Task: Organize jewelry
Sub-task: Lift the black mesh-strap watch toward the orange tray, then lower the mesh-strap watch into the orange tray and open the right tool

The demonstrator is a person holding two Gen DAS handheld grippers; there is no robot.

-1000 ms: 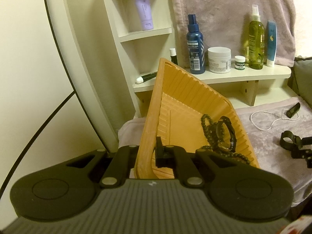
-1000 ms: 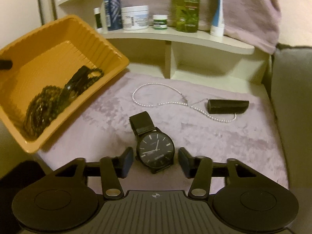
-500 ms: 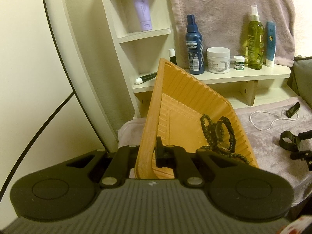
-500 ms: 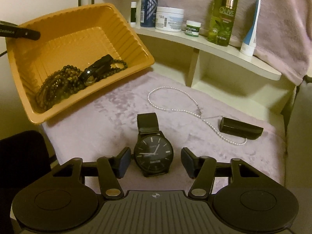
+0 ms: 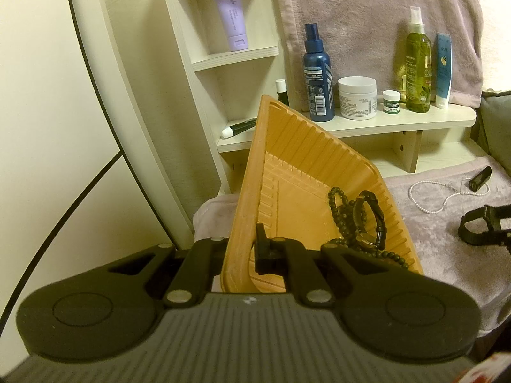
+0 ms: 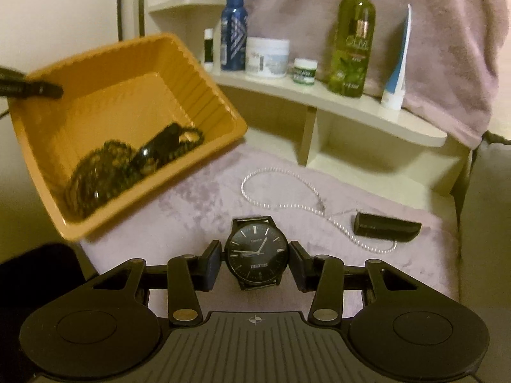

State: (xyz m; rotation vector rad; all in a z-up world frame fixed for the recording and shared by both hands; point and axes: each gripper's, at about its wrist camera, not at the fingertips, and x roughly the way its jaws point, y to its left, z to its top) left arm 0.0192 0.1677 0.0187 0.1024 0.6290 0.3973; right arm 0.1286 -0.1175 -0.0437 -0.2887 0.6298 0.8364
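While the left wrist view shows only the strap end of the watch [image 5: 471, 228] right of the orange tray [image 5: 293, 172], the right wrist view shows its dial on the cloth [image 6: 191, 204]. The left tongs [image 5: 246, 249] pinch the tray's near wall, tilting it, beads [image 6: 105, 169] inside. The right tongs [image 6: 255, 260] have been closing, pads flanking the watch [image 6: 255, 253], contact unclear. A pearl necklace [image 6: 287, 206] lies beyond it.
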